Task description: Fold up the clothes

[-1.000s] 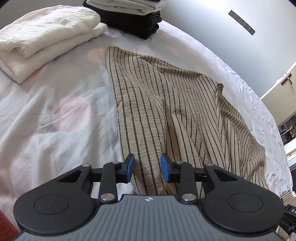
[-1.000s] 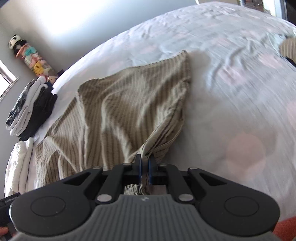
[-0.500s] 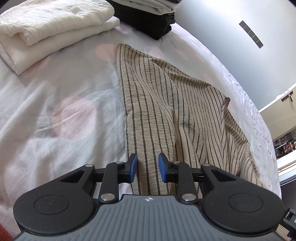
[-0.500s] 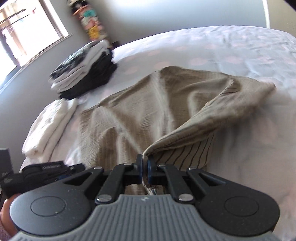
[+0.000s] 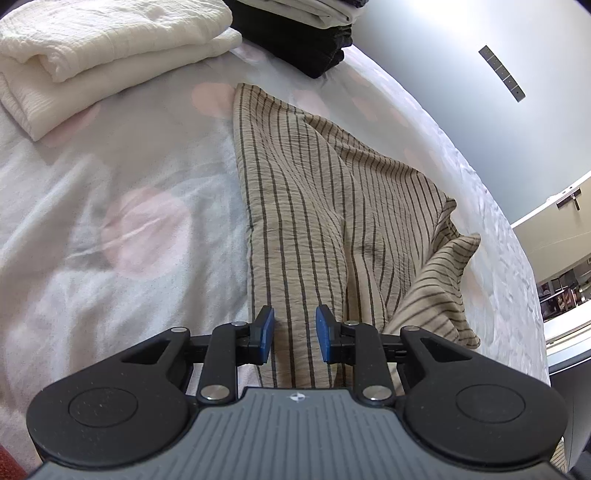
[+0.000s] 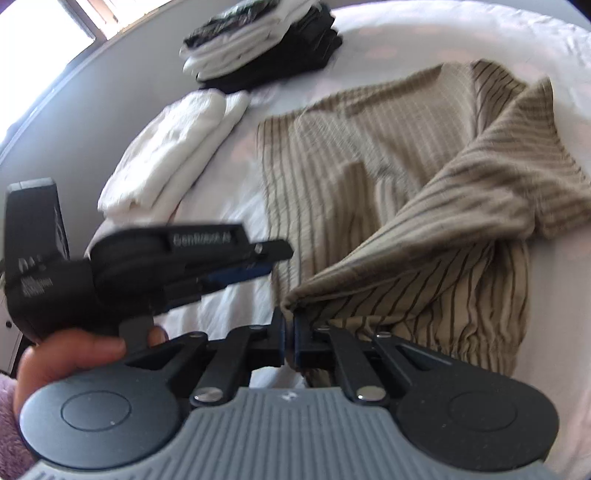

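A tan garment with dark stripes (image 5: 314, 206) lies on the white bed. My left gripper (image 5: 293, 334) is open, its blue pads on either side of the garment's near edge, just above the cloth. My right gripper (image 6: 290, 332) is shut on a corner of the striped garment (image 6: 424, 206) and holds that corner lifted and drawn over the rest of the cloth. The left gripper also shows in the right wrist view (image 6: 243, 273), held in a hand at the left.
A folded white garment (image 5: 92, 55) lies at the far left of the bed (image 5: 110, 258). A stack of folded black and white clothes (image 5: 303, 29) sits behind it. Both also show in the right wrist view (image 6: 177, 147) (image 6: 266, 48). A grey wall stands beyond.
My right gripper has carried its held corner across the garment toward the left gripper, folding the cloth over. The left gripper has closed in on the near edge and stays open.
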A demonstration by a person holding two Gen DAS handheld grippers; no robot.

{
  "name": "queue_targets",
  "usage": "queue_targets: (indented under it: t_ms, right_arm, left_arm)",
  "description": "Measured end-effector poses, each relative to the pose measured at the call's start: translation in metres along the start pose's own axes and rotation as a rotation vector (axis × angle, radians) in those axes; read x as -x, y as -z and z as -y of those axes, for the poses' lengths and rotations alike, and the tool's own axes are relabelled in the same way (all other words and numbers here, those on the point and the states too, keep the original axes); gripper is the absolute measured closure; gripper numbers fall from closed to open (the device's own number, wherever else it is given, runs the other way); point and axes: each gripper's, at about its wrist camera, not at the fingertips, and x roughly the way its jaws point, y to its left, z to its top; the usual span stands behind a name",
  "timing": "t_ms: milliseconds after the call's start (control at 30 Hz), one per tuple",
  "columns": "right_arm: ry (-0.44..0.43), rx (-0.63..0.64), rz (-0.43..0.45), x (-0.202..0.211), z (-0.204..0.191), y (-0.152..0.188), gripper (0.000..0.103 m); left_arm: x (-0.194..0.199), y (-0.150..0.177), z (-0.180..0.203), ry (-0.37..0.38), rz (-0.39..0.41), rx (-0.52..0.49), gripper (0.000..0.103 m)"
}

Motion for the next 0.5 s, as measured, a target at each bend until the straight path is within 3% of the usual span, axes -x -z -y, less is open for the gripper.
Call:
queue_targets:
  t_ms: [267, 467, 500]
  right_arm:
    - [0.054, -0.045, -0.056, -0.034, 0.009, 0.015, 0.097]
    - [0.046, -0.053, -0.049, -0.026, 0.012, 0.015, 0.087]
    - [0.046, -0.052, -0.045, -0.022, 0.012, 0.015, 0.080]
  left_arm:
    - [-0.006, 0.004, 0.010, -0.055, -0.040, -0.082, 0.075]
    - [-0.005, 0.007, 0.013, -0.069, -0.038, -0.115, 0.075]
    - [-0.004, 0.007, 0.013, -0.068, -0.034, -0.113, 0.075]
